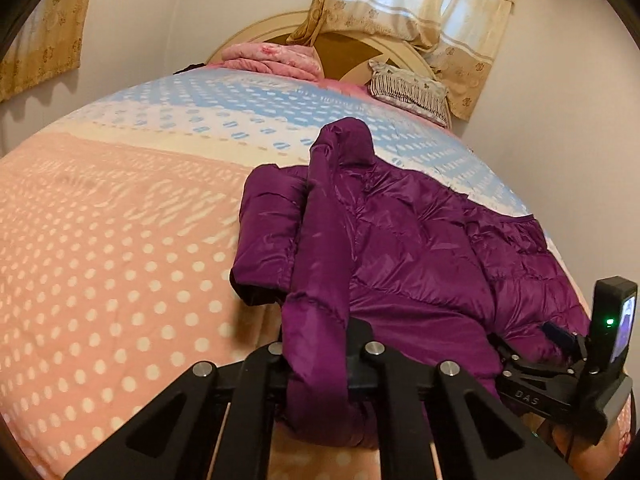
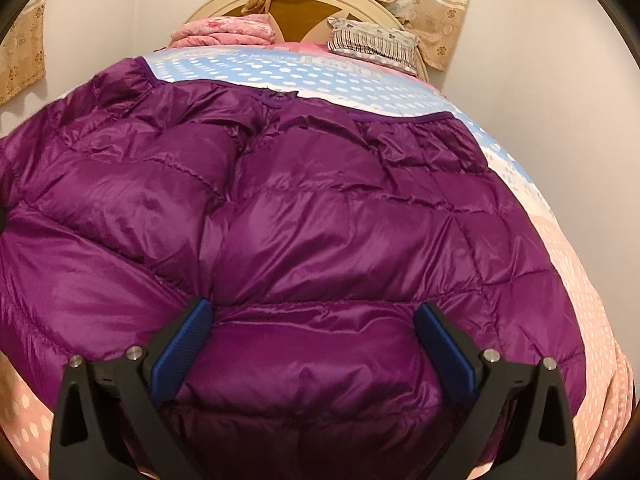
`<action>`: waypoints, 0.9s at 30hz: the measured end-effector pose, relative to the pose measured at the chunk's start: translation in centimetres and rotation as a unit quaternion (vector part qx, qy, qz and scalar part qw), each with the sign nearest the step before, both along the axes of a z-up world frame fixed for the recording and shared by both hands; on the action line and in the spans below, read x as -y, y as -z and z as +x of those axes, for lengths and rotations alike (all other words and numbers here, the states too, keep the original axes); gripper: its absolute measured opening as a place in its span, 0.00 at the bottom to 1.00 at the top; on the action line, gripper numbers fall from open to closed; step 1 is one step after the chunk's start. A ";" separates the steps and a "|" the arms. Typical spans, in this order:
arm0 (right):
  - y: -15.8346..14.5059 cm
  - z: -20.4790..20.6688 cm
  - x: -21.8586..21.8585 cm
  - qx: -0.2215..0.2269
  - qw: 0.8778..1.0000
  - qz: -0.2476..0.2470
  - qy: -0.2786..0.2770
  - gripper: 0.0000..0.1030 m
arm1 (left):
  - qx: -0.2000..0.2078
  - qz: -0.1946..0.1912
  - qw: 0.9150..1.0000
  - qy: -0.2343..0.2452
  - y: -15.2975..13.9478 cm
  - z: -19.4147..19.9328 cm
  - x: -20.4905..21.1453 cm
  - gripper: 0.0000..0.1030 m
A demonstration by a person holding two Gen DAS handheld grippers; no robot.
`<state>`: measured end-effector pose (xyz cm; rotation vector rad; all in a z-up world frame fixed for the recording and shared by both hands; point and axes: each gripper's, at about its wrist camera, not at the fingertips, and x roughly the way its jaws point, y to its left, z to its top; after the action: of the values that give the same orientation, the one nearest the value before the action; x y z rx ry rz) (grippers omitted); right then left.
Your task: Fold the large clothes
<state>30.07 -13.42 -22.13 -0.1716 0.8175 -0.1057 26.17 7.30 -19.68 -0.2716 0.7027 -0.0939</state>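
Note:
A shiny purple quilted down jacket (image 1: 420,240) lies spread on the bed. In the left wrist view a long fold of it, a sleeve or front edge (image 1: 320,240), runs from the far collar end down into my left gripper (image 1: 320,348), which is shut on that fabric. In the right wrist view the jacket (image 2: 320,220) fills most of the picture. My right gripper (image 2: 314,320) hovers over the near part of it, jaws wide apart. Its blue pads (image 2: 184,344) stand at either side of a puffed panel without pinching it. The right tool's body (image 1: 560,392) shows at the jacket's right edge.
The bed carries a pink blanket with white dots (image 1: 100,260) that turns blue (image 1: 240,100) toward the head. A folded pink quilt (image 1: 268,58) and a striped pillow (image 1: 408,88) lie by the round headboard (image 1: 352,52). Curtains (image 1: 420,0) hang behind; a wall is close on the right.

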 end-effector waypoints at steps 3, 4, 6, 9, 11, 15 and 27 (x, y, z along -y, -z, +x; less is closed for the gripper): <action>0.0 -0.6 -1.2 0.003 1.000 -0.007 0.003 1.00 | 0.001 0.002 1.000 -0.004 -0.3 -0.8 -0.7 0.07; 0.0 -0.8 -1.7 0.004 1.000 -0.008 0.003 1.00 | 0.001 0.003 1.000 -0.007 -0.4 -1.1 -1.0 0.07; 0.0 -1.4 -3.1 0.005 1.000 -0.006 -0.003 1.00 | 0.002 0.004 1.000 -0.015 -0.9 -2.0 -1.8 0.06; 0.0 -2.3 -5.4 0.007 1.000 0.002 -0.029 1.00 | 0.005 0.009 0.999 -0.031 -1.7 -3.6 -3.7 0.06; -0.5 -2.9 -6.5 0.004 0.997 0.028 -0.069 1.00 | 0.005 0.007 0.999 -0.050 -2.8 -4.0 -5.3 0.06; -3.8 -4.9 -5.2 0.038 0.989 0.091 -0.113 0.98 | 0.045 0.045 0.996 -0.057 -5.9 -5.5 -5.9 0.06; -6.1 -6.1 15.0 0.094 0.991 0.062 0.075 1.00 | 0.138 0.109 0.983 0.056 -12.8 -5.8 5.7 0.06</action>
<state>23.97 -28.41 -15.99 0.0177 0.6459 -0.2089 20.32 1.59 -6.89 -0.0068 0.4465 -0.1565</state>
